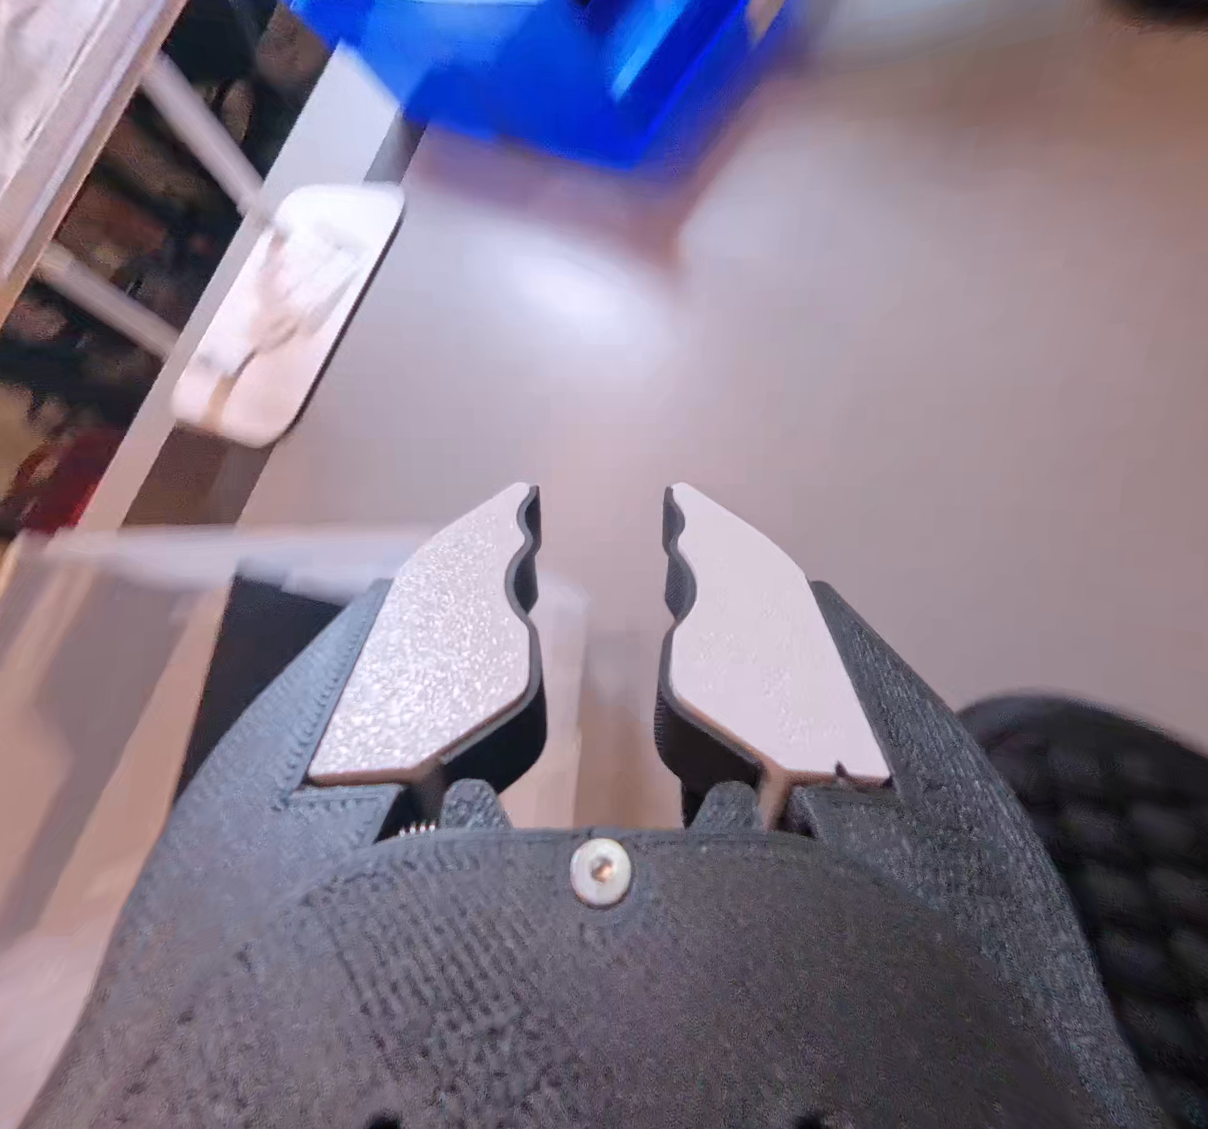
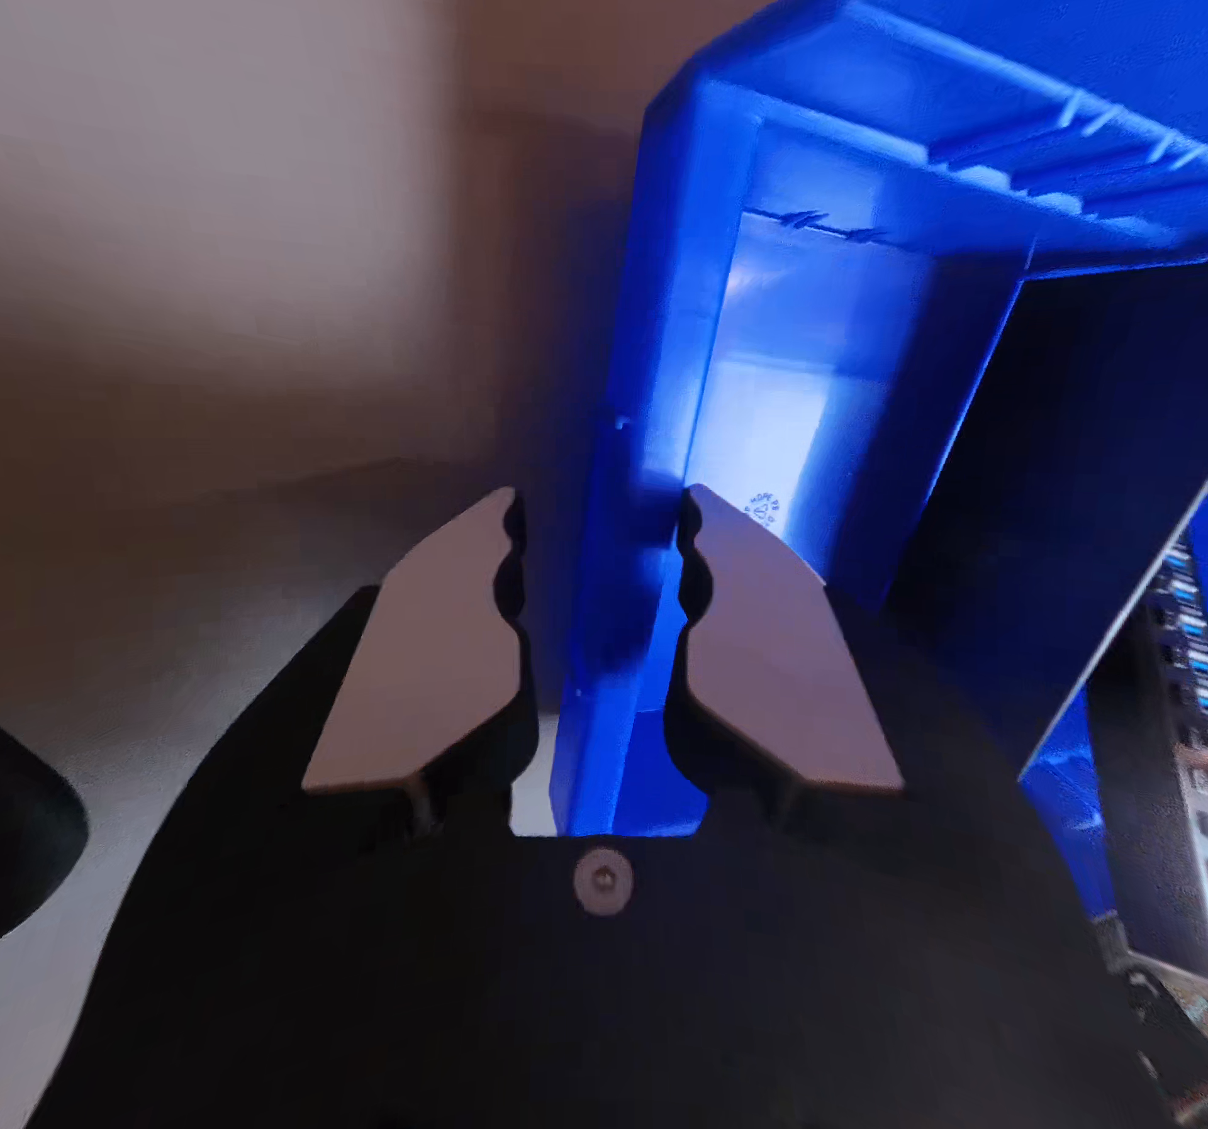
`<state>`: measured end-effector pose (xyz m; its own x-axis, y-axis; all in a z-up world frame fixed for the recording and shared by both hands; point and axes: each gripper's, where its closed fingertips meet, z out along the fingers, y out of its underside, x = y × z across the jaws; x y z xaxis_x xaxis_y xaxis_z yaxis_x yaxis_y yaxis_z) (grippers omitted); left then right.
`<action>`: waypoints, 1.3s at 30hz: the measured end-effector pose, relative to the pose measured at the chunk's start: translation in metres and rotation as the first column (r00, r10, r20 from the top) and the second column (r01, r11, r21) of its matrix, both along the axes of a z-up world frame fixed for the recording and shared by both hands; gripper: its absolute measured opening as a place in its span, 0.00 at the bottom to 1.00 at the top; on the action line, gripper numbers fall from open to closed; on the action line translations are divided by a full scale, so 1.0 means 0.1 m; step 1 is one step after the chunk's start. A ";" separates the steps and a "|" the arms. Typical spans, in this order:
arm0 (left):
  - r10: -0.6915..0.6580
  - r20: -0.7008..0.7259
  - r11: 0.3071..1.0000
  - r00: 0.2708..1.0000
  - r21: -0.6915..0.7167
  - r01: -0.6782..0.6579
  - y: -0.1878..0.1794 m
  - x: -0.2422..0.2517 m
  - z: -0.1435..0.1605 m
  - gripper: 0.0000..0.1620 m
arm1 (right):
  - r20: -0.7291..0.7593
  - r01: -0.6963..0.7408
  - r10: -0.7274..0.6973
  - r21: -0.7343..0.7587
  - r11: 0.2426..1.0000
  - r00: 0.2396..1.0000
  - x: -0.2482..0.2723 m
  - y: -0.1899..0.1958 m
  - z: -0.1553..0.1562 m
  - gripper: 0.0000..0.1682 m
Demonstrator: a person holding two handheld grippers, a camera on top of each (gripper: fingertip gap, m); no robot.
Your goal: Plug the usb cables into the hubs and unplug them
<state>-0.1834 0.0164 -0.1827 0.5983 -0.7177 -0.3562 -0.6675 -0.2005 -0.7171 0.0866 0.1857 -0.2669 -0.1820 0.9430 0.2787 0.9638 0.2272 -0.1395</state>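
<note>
My left gripper (image 1: 601,496) is open and empty above the pale table (image 1: 850,444); this view is blurred. A white flat rounded object (image 1: 287,313) lies near the table's left edge, with what may be white cables on it. My right gripper (image 2: 601,500) is open, close up against the blue plastic bin (image 2: 817,313). One bin wall runs through the gap between its jaws, and I cannot tell if they touch it. A dark panel with rows of blue ports (image 2: 1183,640), seemingly the hubs, shows at the right edge.
The blue bin also stands at the far side of the table in the left wrist view (image 1: 523,52). A clear plastic sheet or box (image 1: 131,673) is at lower left. A black mesh chair (image 1: 1111,869) is at lower right. Beyond the table's left edge (image 1: 216,339) is clutter. One gripper's finger ends stand about 35 cm off the other's. Both grippers' tips are roughly 35 cm from the white flat rounded object (image 1: 287,313).
</note>
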 end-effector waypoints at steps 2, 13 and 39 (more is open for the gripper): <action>0.110 -0.126 0.987 0.986 -0.102 -0.123 -0.07 -0.46 -0.22 0.29 | 0.000 0.005 -0.005 0.081 0.997 1.000 -0.02 0.08 -0.01 0.17; 0.067 -0.450 0.986 0.890 -0.108 -0.129 -0.04 -0.93 -0.90 0.18 | -0.025 -0.133 0.138 0.139 0.981 0.990 -0.04 -0.96 0.00 0.17; 0.192 0.405 0.974 0.894 -0.193 -0.122 -0.24 1.61 -0.52 0.51 | -0.738 0.586 -0.597 -0.344 0.734 0.315 0.44 -1.32 0.46 0.33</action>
<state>-0.0227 -0.0075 -0.2342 0.7761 -0.6275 0.0621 -0.2630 -0.4116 -0.8726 0.1306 0.0534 -0.2214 0.7034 0.7103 -0.0279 0.3328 -0.3637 -0.8700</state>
